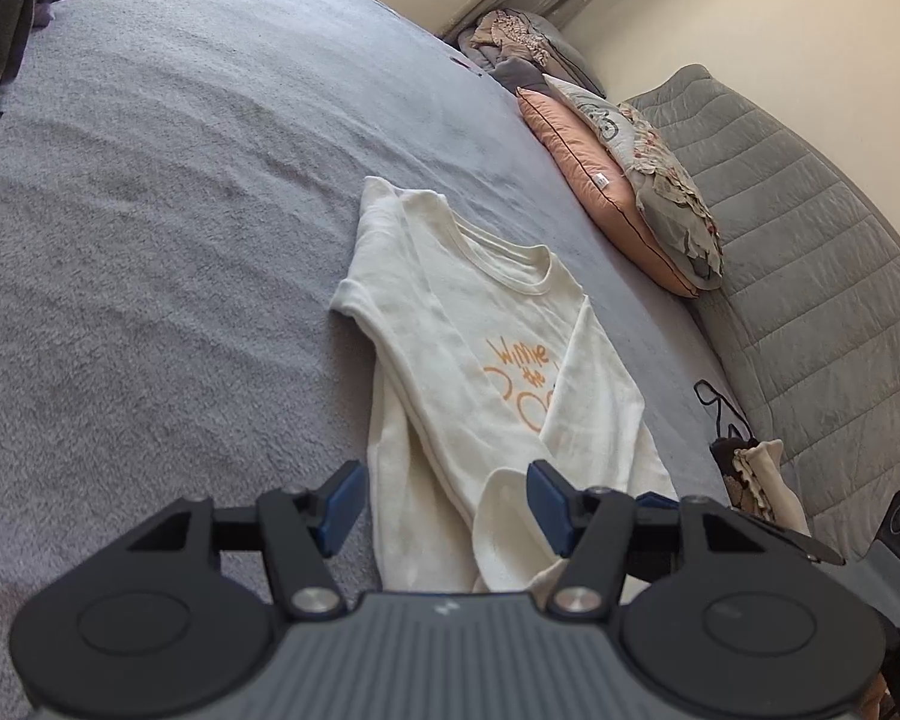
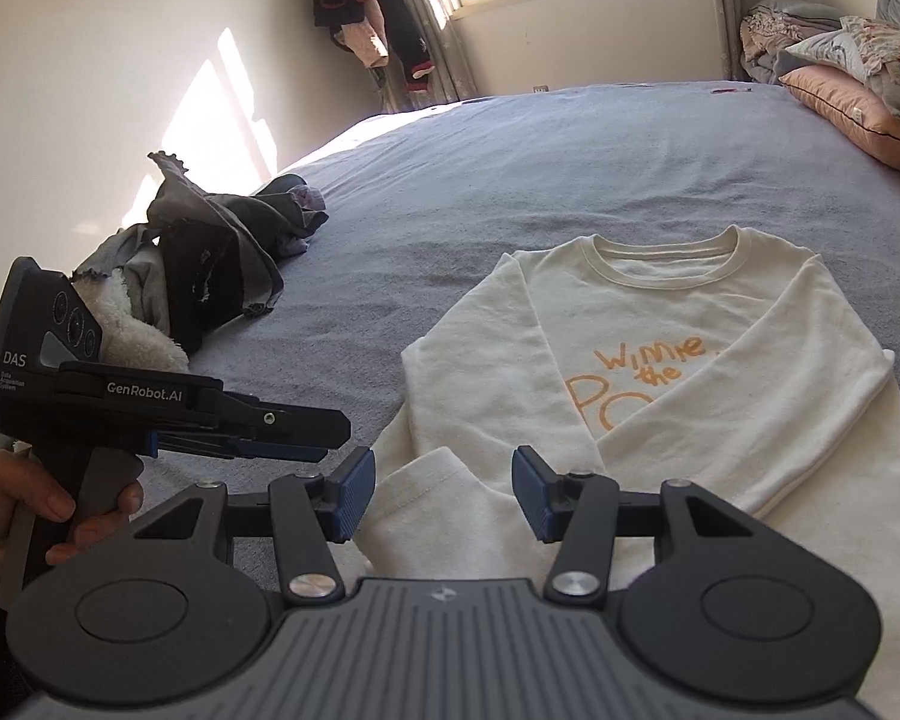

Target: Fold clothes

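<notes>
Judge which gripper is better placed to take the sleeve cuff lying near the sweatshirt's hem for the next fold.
Probably the right gripper: open, with the cuff directly between its fingers. The left gripper is open too, but the cuff sits off toward its right finger.

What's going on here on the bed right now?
A person is folding a cream long-sleeved sweatshirt with orange lettering laid face up on the grey fleece bed cover. Both sleeves are already crossed over the chest. The left hand-held gripper and right hand-held gripper are open near the sweatshirt's lower end, holding nothing. A heap of dark unfolded clothes waits to one side.
</notes>
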Available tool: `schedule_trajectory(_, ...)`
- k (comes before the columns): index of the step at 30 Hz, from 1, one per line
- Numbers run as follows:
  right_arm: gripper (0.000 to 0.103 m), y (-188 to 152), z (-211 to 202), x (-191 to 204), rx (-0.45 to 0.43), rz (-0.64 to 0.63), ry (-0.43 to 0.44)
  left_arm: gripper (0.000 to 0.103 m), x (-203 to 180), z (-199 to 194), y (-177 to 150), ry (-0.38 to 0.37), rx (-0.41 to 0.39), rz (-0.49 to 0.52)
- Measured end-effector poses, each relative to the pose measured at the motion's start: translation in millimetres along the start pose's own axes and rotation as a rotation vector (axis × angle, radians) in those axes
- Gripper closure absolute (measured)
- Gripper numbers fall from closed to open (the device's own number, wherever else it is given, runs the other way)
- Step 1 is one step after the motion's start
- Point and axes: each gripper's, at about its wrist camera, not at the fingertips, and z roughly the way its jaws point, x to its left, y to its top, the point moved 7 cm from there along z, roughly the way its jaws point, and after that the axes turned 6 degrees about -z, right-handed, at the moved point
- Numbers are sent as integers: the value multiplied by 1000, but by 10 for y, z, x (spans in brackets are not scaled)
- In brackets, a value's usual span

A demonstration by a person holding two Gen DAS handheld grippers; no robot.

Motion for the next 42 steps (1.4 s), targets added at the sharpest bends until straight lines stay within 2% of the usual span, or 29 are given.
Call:
schedule_trajectory(6,49,-64,22,257,34,-92,45,43,46,-9,31,10,-5,-20)
schedule_trajectory(14,49,-168,190,340,68,-151,-11,43,34,5,21,6,8,-21)
schedule_trajectory(18,53,-202,247,338,77,-163,-40,43,6,8,3,1,12,-14)
schedule_trajectory(20,65,-201,255,312,76,-156,-49,43,-4,4,-1,0,12,-10)
schedule_trajectory(22,82,-187,249,280,71,-142,-55,43,-14,6,-8,1,13,-5)
schedule_trajectory(24,90,-165,221,245,59,-130,-68,43,-21,5,-14,1,14,-1)
schedule_trajectory(30,96,-95,26,142,9,-114,-121,43,-92,12,-55,-13,19,20)
schedule_trajectory(36,96,-58,-221,15,-31,-94,-177,43,-170,19,-122,-18,25,51)
schedule_trajectory(42,96,-97,-420,-131,-33,-54,-241,43,-224,-5,-187,-13,24,76)
